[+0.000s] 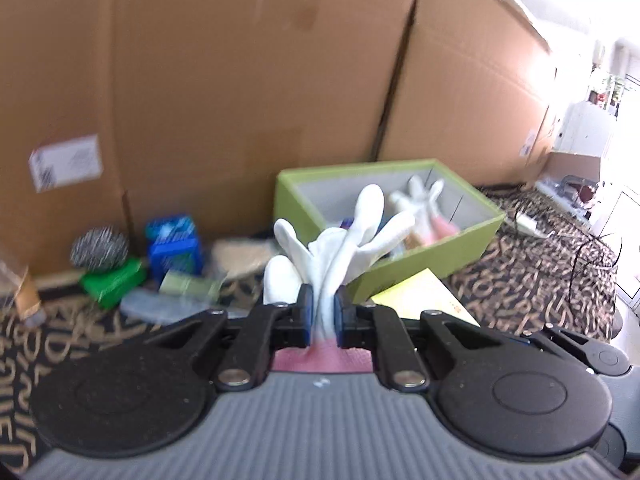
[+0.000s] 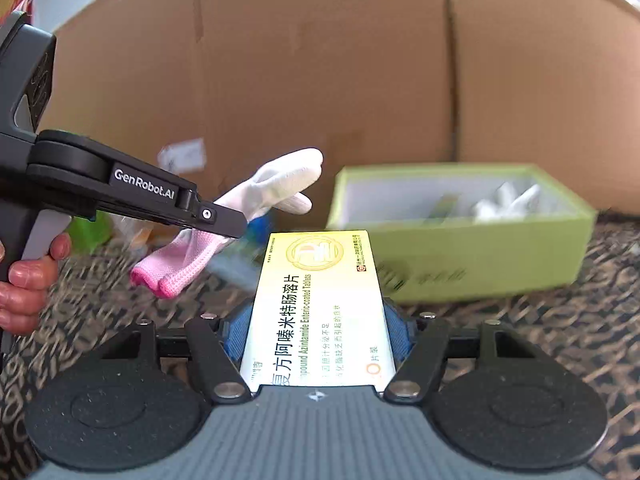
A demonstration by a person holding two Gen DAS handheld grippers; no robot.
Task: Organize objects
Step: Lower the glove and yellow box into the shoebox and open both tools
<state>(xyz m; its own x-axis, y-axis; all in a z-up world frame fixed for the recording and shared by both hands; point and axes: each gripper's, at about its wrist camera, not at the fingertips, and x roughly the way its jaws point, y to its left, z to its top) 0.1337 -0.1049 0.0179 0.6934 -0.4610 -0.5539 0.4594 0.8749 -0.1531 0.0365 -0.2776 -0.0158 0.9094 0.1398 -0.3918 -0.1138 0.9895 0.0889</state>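
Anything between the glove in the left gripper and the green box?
Nothing: in the right wrist view the held glove hangs in air, with only bare patterned cloth and cardboard behind before the green box.

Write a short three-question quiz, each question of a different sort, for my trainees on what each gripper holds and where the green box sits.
1. True or false: the left gripper is shut on a white glove with a pink cuff.
2. Multiple choice: the right gripper holds (A) a steel scourer, (B) a yellow medicine box, (C) nothing.
3. Fill in: a second white glove already lies inside the ______.

Key: 1 true; 2 B; 3 green box.
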